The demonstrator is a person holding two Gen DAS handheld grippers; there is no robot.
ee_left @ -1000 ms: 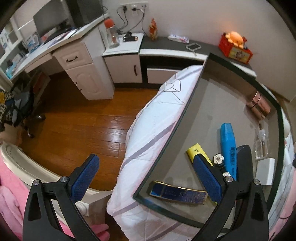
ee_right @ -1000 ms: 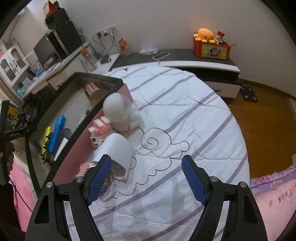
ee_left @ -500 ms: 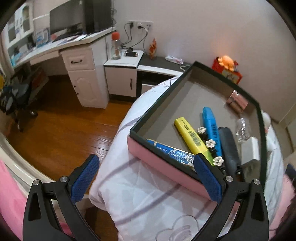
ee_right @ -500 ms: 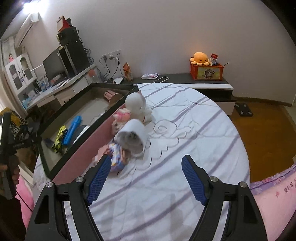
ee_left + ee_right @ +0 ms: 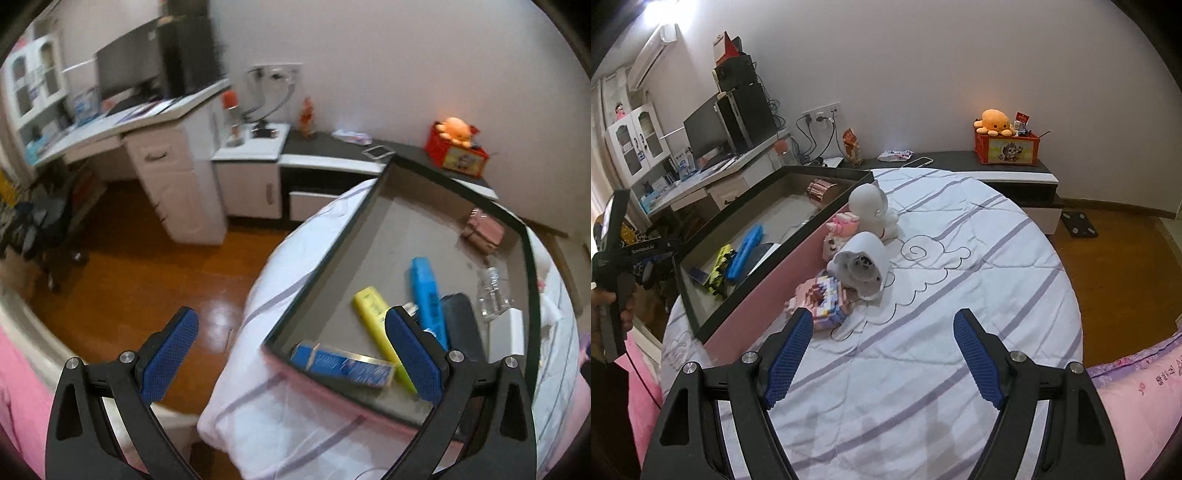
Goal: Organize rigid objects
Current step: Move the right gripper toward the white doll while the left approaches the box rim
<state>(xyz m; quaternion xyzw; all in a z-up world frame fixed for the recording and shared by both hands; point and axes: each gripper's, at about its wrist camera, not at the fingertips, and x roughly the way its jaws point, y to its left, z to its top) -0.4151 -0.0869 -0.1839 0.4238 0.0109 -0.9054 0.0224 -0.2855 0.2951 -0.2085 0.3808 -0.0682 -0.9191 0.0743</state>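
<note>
We have both grippers empty above the bed (image 5: 960, 295): the right gripper (image 5: 882, 354) is spread wide with nothing between its pads, and the left gripper (image 5: 291, 350) is spread too, hanging over the near corner of the box (image 5: 369, 206) that sits at the bed's left edge. Inside the box we see a yellow highlighter (image 5: 373, 310), a blue highlighter (image 5: 424, 291), a dark case (image 5: 461, 325), a blue flat pack (image 5: 343, 363), a clear bottle (image 5: 491, 291) and a copper-coloured tin (image 5: 484, 230). Still outside, lined along the box's pink outer wall, are a block model (image 5: 820, 295) nearest us, a white cup (image 5: 860, 264) tipped on its side, a smaller pink block piece (image 5: 840, 230) and a white figurine (image 5: 870, 206). We judge the block model the likely next pick. The risks we see: a pinch on built bricks could break pieces off; the soft quilt may let it sink or tilt as the pads close; the cup lies just beside it and could roll if nudged; and the box hangs near the bed's edge, so a push from the left gripper could tip it toward the floor
</note>
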